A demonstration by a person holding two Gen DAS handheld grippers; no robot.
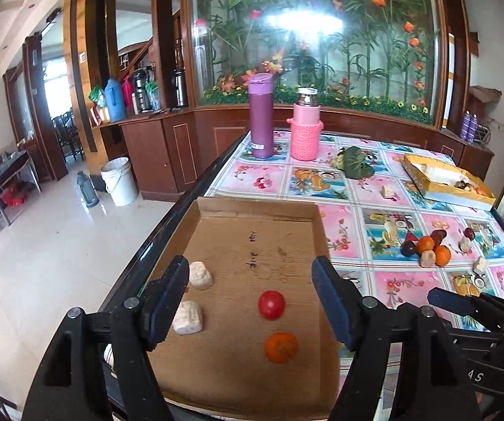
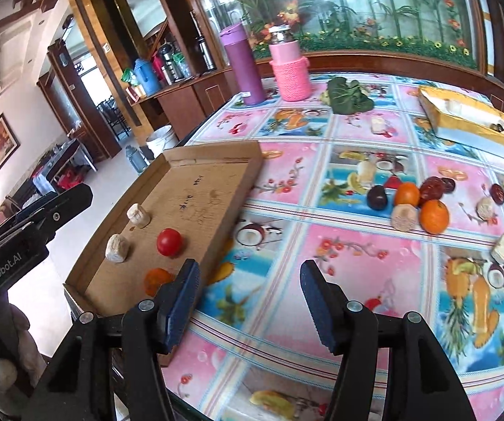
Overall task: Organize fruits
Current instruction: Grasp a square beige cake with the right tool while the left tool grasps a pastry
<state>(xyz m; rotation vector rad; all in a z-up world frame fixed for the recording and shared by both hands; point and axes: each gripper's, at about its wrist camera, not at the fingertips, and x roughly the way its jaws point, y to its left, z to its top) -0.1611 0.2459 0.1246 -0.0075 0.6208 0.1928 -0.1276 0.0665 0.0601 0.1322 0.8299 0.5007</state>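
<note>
My left gripper [image 1: 250, 307] hangs over the cardboard tray [image 1: 252, 210] with its jaws wide and nothing between them. Inside that gap lie a tomato [image 1: 271, 304] and, nearer to me, an orange [image 1: 281, 346]. Two pale chunks [image 1: 201, 275] sit just by the left jaw, the nearer one partly hidden behind it.

My right gripper [image 2: 248, 307] is also spread wide and empty, over the flowered tablecloth [image 2: 357, 266] just right of the tray. Its left jaw overlaps the tray's near corner and covers part of the orange there.

Ahead and to the right of the right jaws, well apart from them, the loose fruit pile [image 2: 413, 203] waits on the cloth: two oranges, dark red fruits and more pale chunks. Farther back stands a yellow box [image 2: 462, 112].
</note>
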